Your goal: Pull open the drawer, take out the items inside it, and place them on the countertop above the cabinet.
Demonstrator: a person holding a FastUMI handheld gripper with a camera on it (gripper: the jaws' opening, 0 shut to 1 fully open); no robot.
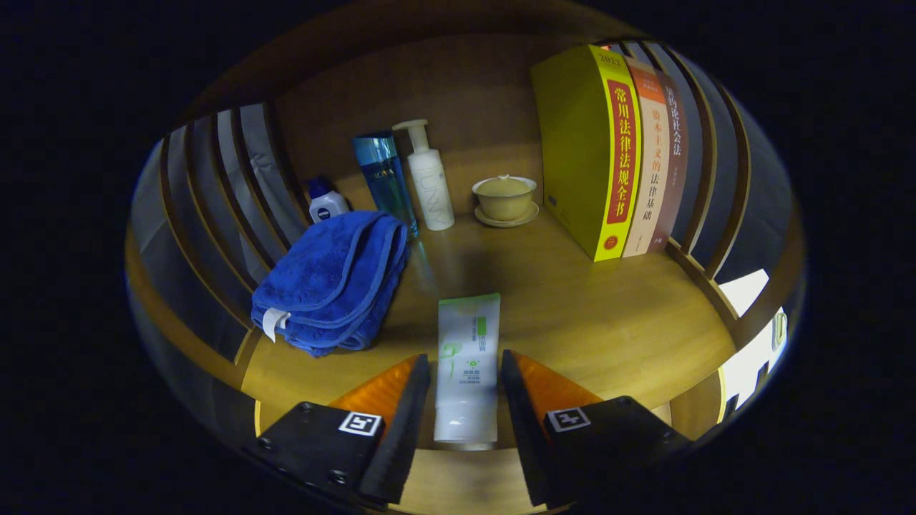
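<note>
A white tube with a green band lies flat on the wooden countertop, its cap end towards me near the front edge. My gripper stands open around it. One finger sits on each side of the tube's lower half, with a thin gap to the tube on both sides. A folded blue towel rests on the countertop to the left, just beyond the left finger.
At the back stand a small white bottle with a blue cap, a tall blue bottle, a white pump bottle and a lidded cup on a saucer. Upright books stand at the right. Wooden slats wall both sides.
</note>
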